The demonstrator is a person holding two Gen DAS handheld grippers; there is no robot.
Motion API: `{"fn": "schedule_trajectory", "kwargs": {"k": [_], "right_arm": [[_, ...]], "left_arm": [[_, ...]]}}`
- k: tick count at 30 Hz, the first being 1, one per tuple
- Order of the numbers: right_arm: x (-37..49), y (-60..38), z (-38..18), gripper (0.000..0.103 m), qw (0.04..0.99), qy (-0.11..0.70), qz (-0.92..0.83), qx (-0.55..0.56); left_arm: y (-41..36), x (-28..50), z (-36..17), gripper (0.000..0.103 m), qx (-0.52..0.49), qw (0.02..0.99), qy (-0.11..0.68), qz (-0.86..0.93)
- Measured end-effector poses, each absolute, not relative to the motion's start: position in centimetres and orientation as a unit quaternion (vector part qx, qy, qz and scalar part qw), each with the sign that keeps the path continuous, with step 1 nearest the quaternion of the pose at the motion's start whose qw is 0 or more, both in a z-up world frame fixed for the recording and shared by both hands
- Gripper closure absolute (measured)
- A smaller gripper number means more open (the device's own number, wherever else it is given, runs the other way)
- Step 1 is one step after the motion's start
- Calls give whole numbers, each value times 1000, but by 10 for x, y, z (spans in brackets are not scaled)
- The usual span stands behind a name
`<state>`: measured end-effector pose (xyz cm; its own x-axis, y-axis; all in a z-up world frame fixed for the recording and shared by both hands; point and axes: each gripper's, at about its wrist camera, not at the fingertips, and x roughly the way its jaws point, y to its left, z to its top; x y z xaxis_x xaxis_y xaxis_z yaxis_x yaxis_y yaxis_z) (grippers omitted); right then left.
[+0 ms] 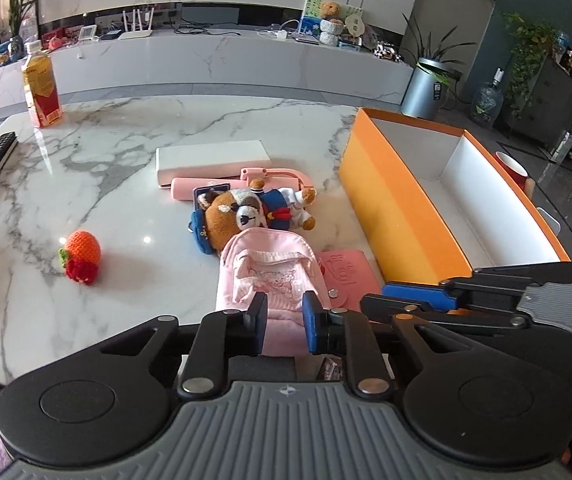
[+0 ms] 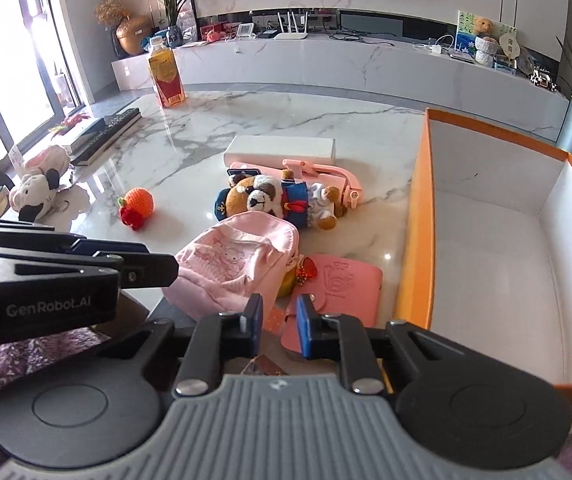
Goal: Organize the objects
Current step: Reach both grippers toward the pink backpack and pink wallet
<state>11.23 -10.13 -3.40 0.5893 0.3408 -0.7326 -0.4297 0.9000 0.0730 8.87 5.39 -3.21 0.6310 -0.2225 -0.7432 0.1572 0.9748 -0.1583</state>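
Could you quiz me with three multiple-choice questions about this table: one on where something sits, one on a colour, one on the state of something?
1. Where does the drink bottle stand?
A. Inside the orange box
B. At the table's far left corner
C. On top of the plush bear

2. What colour is the small backpack?
A. Pink
B. Green
C. Black

3. What state is the orange box in?
A. Closed with a lid
B. Packed full of toys
C. Open, with nothing visible inside

Answers:
1 B: it stands upright on the marble table, far from the toys.
2 A: its fabric is pale pink with a printed front.
3 C: its white inside shows bare in the right wrist view.
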Motion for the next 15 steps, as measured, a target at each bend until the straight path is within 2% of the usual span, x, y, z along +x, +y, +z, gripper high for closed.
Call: {"fn": "schedule_trajectory", "kwargs": {"k": [6, 9, 13, 15], "right_arm": [[129, -100, -50, 93, 883, 406, 224, -77], [129, -104, -56, 93, 879, 410, 229, -90], [124, -103, -59, 96, 879, 395, 242, -114], [122, -102, -61, 97, 877, 390, 250, -128]], "left_arm": [[39, 111, -46, 83, -3, 889, 435, -146], [34, 123, -50, 74, -5, 878, 452, -154], [21, 134, -55, 53, 11, 867, 477, -143], [12, 138, -58, 50, 27, 860, 493, -131]]}}
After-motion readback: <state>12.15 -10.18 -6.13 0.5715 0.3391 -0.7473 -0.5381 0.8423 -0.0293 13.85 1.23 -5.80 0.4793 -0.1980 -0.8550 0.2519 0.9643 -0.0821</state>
